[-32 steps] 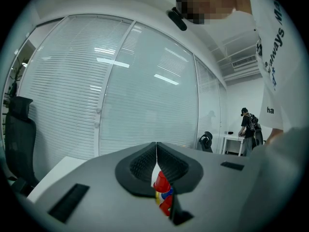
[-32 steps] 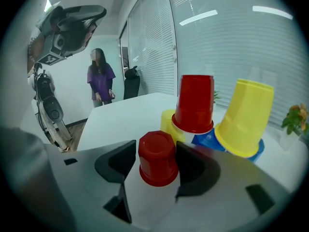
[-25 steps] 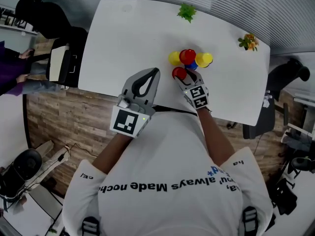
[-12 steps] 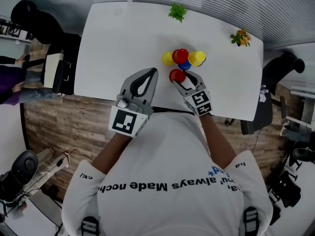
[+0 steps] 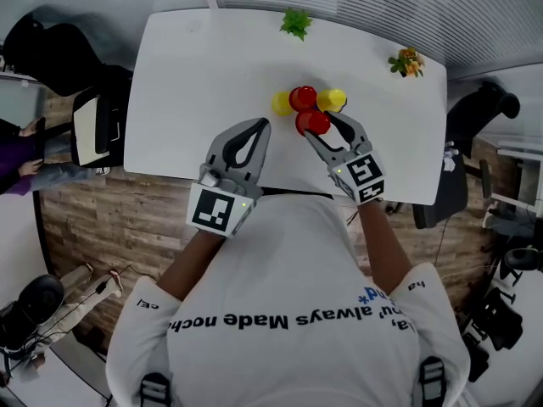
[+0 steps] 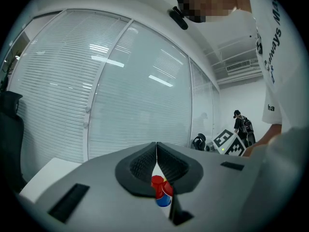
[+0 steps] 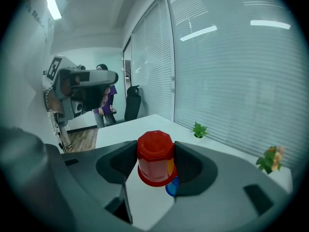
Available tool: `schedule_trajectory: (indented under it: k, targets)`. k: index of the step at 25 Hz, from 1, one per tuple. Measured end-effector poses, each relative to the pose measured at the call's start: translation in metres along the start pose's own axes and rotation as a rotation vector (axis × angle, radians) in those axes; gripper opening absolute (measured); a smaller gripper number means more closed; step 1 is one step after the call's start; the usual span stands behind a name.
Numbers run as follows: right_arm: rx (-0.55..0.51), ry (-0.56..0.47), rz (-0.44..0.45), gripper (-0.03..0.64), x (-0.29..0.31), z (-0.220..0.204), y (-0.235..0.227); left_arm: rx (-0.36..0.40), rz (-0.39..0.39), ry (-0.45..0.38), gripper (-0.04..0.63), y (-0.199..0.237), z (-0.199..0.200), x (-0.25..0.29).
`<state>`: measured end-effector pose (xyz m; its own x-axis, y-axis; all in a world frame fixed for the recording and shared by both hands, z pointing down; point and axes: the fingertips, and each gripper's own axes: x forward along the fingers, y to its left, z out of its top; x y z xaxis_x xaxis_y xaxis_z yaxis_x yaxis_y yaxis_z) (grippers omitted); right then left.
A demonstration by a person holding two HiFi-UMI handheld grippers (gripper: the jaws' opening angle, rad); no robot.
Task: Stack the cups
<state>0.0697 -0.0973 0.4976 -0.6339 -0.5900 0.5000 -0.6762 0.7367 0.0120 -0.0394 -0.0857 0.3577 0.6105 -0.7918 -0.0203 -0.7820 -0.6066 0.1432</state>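
Note:
On the white table (image 5: 195,66) stands a cluster of cups: a yellow cup (image 5: 281,103), a red cup (image 5: 302,97) and another yellow cup (image 5: 333,100). My right gripper (image 5: 316,123) is shut on an upside-down red cup (image 7: 155,158), lifted off the table at the cluster's near side. Behind the held cup, a yellow cup (image 7: 171,166) and a blue cup (image 7: 172,187) peek out. My left gripper (image 5: 264,124) hovers over the table's near edge, shut and empty. Through its jaws (image 6: 156,149) I see red cups (image 6: 158,186) above a blue cup (image 6: 163,201).
A small green plant (image 5: 295,21) and a pot of orange flowers (image 5: 405,61) stand along the table's far edge. Office chairs sit at the left end (image 5: 95,119) and right end (image 5: 477,117). A person (image 7: 104,103) stands far off by the windows.
My right gripper has risen with the red cup and moved closer to the cluster. The left gripper has stayed put.

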Motion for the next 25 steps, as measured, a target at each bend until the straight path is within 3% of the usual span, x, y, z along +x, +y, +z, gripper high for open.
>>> schedule_trajectory:
  k: [8,25]
  targets:
    - [-0.002,-0.014,-0.057,0.247,-0.006,0.025,-0.037,0.002,-0.002,-0.003,0.02,0.001,0.002,0.004]
    - [0.037,0.055,-0.057,0.249,0.022,0.018,-0.08,-0.005,0.029,-0.006,0.02,0.015,0.004,0.018]
